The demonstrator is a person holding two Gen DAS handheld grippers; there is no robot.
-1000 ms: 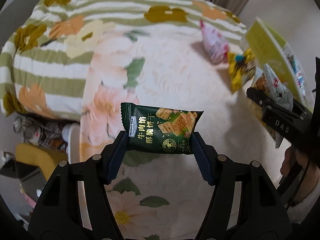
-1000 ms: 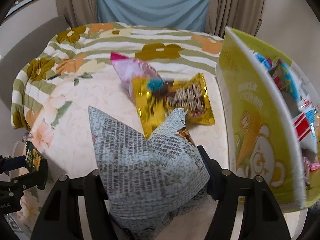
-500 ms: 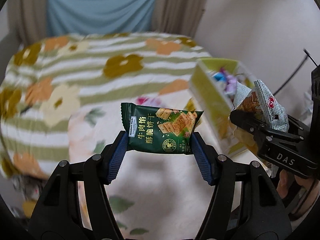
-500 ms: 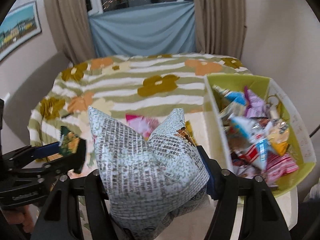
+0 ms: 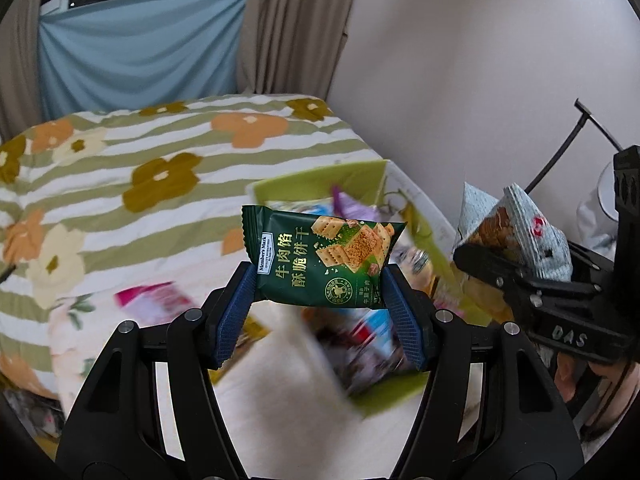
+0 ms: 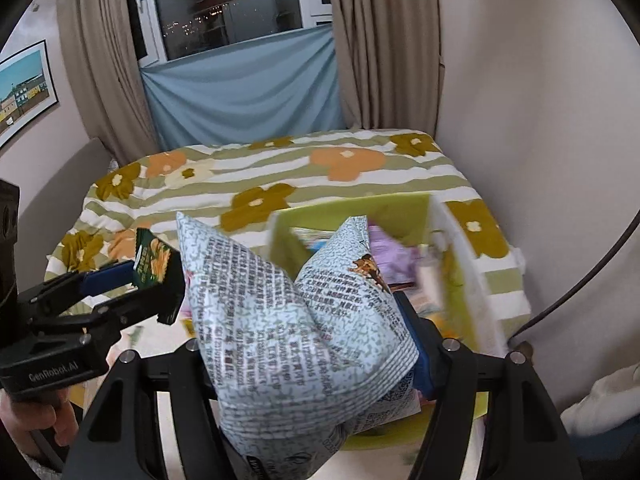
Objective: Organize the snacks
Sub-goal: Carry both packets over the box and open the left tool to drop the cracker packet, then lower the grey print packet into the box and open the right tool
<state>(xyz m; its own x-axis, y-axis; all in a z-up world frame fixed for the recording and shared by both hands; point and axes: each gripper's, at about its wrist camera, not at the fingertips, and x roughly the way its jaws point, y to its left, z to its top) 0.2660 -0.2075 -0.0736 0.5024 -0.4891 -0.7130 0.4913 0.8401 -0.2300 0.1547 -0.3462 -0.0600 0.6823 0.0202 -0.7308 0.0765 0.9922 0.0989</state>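
Black two-finger grippers showing blue ribbed pads

The left gripper (image 5: 320, 300) is showing matte black arms, silver screw heads and blue ribbed pads (image 5: 234, 316); in the right wrist view its body is carrying pale "GenRobot.AI" lettering, with bare skin of the left hand (image 6: 44, 428) showing below. The right gripper (image 6: 304, 344) is showing the same black arms and screws; its side is bearing "DAS" lettering, with thin black cables trailing alongside.

left tongs (image 5: 320, 304): raised in the air, blue pads clamped on both ends of a green cracker packet (image 5: 322, 260) | right tongs (image 6: 308, 344): raised alongside, to the right, closed on a pale printed snack bag (image 6: 288, 320); a hand (image 6: 36, 420) grips the left handle
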